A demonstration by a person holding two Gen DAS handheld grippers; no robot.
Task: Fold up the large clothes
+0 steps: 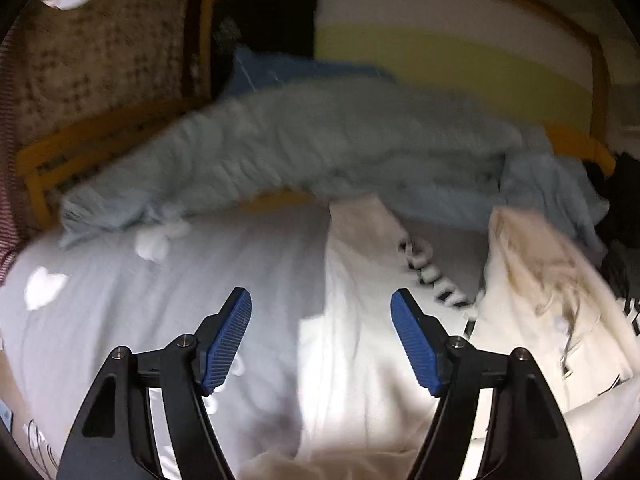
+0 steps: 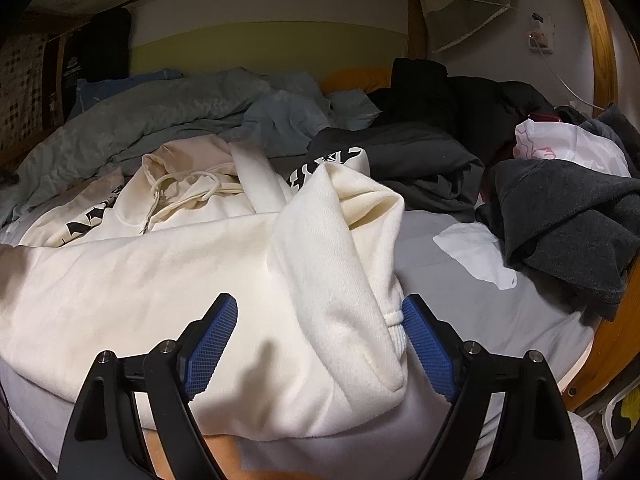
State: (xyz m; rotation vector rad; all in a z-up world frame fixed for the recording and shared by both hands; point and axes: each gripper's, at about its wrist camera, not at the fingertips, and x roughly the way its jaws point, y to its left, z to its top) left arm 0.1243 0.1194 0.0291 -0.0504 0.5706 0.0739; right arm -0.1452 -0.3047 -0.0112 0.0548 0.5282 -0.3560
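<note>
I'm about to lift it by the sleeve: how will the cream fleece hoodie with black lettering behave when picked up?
The cream fleece hoodie will probably go floppy: its sleeve already slumps in soft folds. It looks thick, so likely fairly heavy and draggy. The drawstrings lie loose and may dangle. The ribbed cuff sits between the right gripper fingers, probably giving good grip.
</note>
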